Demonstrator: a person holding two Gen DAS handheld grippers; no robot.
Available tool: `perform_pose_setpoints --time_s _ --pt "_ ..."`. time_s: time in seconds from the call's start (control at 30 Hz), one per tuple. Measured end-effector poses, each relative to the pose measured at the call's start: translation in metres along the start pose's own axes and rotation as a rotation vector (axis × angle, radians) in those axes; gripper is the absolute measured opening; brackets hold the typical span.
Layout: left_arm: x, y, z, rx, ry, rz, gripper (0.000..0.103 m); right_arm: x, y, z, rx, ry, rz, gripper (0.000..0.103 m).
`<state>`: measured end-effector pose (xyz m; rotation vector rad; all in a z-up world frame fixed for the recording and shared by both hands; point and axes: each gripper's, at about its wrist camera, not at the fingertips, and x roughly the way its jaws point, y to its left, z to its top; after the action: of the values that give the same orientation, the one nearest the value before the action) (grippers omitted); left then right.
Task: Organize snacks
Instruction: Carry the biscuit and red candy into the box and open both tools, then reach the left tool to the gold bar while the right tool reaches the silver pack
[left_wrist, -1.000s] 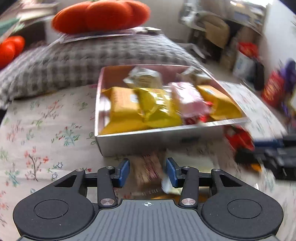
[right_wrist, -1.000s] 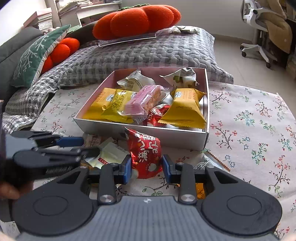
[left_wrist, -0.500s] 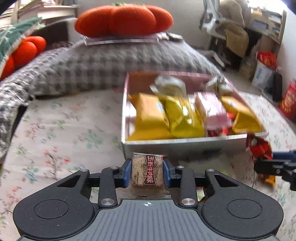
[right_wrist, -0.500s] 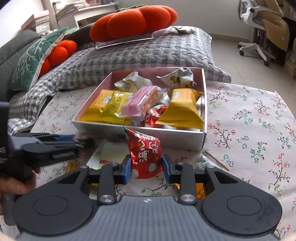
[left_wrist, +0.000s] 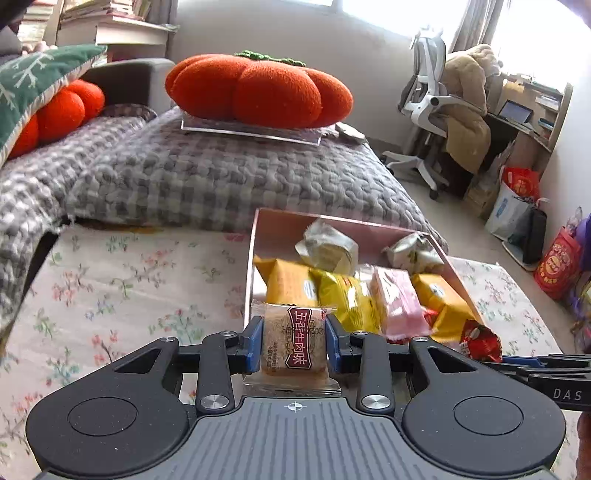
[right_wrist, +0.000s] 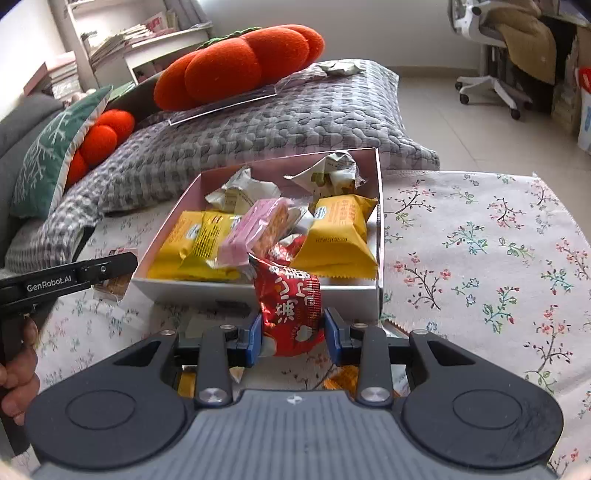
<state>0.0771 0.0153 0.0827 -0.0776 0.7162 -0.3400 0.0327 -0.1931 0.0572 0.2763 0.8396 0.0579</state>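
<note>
My left gripper (left_wrist: 294, 345) is shut on a clear-wrapped brown biscuit pack (left_wrist: 293, 345) with a dark red label, held above the table near the box's front left corner. My right gripper (right_wrist: 293, 334) is shut on a red snack packet (right_wrist: 290, 304), held in front of the box's near wall. The pink-lined snack box (right_wrist: 377, 229) holds several yellow, pink and pale green packets; it also shows in the left wrist view (left_wrist: 250, 266). The red packet (left_wrist: 478, 339) and right gripper show at the right of the left wrist view. The left gripper (right_wrist: 110, 267) shows at the left of the right wrist view.
The box stands on a floral tablecloth (right_wrist: 480, 240). A grey checked cushion (left_wrist: 207, 177) with an orange pumpkin pillow (left_wrist: 258, 92) lies behind it. More loose snack packets (right_wrist: 343, 376) lie under my right gripper. An office chair (left_wrist: 428, 110) and bags stand at the far right.
My left gripper closed on the biscuit pack, lifted it off the table and moved left. My right gripper kept hold of the red packet and rose a little.
</note>
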Motion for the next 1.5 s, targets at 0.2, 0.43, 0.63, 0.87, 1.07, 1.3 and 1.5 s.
perform_pose_setpoints --time_s 0.2,0.43,0.63,0.87,1.07,1.3,1.5 --pt "0.025 -0.004 0.032 -0.002 -0.031 0.014 0.032 0.013 -0.007 0.023 0.047 -0.027 0.033 0.032" --pt "0.071 0.002 0.067 -0.007 -0.059 0.044 0.032 0.034 -0.011 0.061 0.085 -0.067 0.022 0.032" --pt "0.11 0.003 0.073 -0.024 -0.007 0.071 0.033 0.073 -0.003 0.088 0.108 -0.053 0.05 0.032" --pt "0.093 0.012 0.074 -0.041 -0.026 0.042 0.05 0.068 0.006 0.088 0.12 -0.092 0.02 0.045" --pt "0.033 0.018 0.056 -0.019 -0.047 0.096 0.058 0.023 -0.011 0.066 0.145 -0.059 0.012 0.047" --pt "-0.008 -0.014 0.005 0.043 0.059 0.041 0.063 -0.02 -0.017 0.019 0.197 0.033 -0.003 0.052" --pt "-0.009 -0.032 -0.027 0.071 0.107 -0.029 0.076 -0.037 -0.019 -0.01 0.199 0.042 0.012 0.065"
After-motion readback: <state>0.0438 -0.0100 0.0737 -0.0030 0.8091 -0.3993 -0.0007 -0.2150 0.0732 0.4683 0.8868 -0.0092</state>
